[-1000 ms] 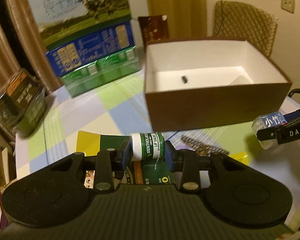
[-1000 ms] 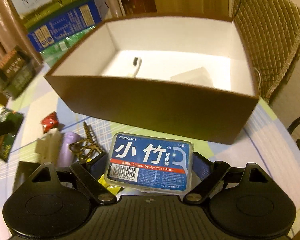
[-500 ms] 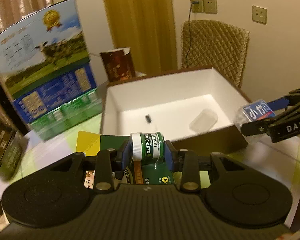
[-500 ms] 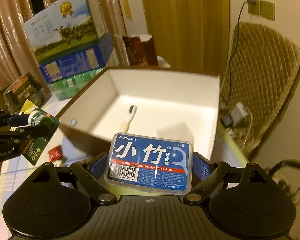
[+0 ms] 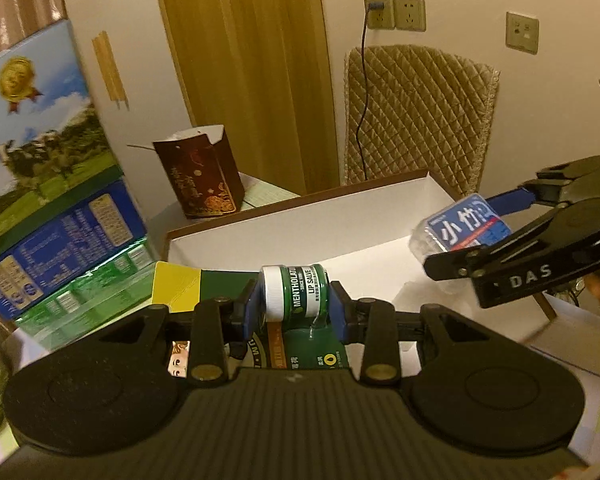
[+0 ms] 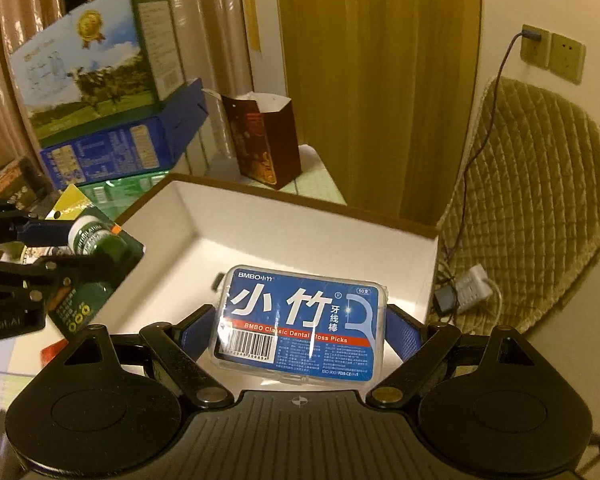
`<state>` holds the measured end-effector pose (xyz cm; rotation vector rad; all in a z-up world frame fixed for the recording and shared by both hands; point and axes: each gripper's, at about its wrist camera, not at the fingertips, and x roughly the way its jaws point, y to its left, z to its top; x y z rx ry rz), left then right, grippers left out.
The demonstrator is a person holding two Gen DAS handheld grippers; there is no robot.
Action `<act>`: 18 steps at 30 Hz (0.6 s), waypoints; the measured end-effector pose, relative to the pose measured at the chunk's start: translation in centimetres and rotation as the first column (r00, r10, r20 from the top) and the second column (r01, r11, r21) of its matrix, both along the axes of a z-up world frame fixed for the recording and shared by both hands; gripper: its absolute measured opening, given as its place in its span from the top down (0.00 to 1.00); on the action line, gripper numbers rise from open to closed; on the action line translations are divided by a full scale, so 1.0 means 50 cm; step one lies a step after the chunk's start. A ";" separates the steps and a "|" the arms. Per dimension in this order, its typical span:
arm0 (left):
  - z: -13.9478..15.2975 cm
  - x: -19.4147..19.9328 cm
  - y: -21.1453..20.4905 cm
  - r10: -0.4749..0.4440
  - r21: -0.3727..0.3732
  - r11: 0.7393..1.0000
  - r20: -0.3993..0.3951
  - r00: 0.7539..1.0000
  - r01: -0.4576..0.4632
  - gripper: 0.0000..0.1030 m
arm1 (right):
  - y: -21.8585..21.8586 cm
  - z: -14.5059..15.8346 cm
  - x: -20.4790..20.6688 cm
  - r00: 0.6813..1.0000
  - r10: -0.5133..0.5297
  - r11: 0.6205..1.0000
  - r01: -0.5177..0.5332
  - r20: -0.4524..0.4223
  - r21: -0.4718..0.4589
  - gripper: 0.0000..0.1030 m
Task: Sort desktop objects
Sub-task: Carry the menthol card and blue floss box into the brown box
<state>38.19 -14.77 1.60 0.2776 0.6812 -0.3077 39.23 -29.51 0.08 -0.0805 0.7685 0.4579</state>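
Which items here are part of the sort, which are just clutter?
In play:
lip salve pack in left gripper
floss picks box in right gripper
open brown box

Clutter:
stacked milk cartons
dark red gift bag
quilted chair

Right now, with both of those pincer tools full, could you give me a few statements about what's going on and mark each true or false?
1. The left gripper clamps a green lip salve pack. True.
2. The right gripper holds a red candy. False: it holds a blue dental floss pick box.
3. The cardboard box has a lid on. False: it is open, its white inside showing.
4. A cord is plugged into the wall socket. True.
5. The quilted chair is bright blue. False: it is tan.
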 end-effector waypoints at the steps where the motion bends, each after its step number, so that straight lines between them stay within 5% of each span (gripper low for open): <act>1: -0.007 0.018 -0.005 -0.002 0.005 1.000 -0.009 1.000 0.002 0.69 | 0.002 -0.005 0.016 1.000 -0.001 1.000 0.001 -0.004 -0.008 0.17; 18: -0.145 0.234 -0.027 0.007 0.037 0.999 -0.218 0.976 0.001 0.69 | 0.026 -0.105 0.172 0.993 0.035 0.993 -0.047 -0.109 -0.104 0.17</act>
